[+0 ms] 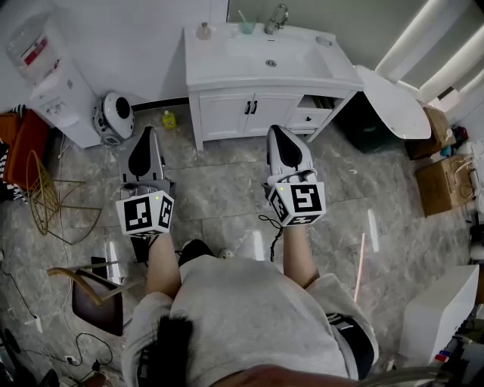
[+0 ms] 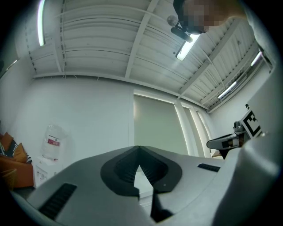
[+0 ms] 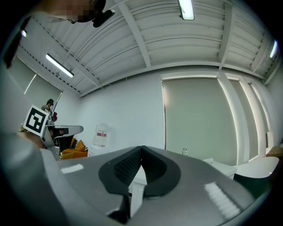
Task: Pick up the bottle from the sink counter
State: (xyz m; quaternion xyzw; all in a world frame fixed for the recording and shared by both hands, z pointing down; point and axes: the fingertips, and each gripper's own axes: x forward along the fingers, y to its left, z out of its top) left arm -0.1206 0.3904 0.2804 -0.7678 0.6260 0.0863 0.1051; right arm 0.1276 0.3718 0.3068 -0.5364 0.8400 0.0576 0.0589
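Grey marbled floor (image 1: pixel 219 189) lay between a person and a white vanity table (image 1: pixel 208 72) set against the wall, where a small pale bottle (image 1: pixel 204 31) stood at the back left corner of the top, to the left of a cup (image 1: pixel 246 27) and the tap (image 1: pixel 276 18). Held side by side and well short of that table, the left tongs (image 1: pixel 144 133) and the right tongs (image 1: pixel 275 130) both pointed toward it, each pair pressed together at the tips with nothing between them (a water dispenser (image 1: pixel 45 68) stood off to the left).
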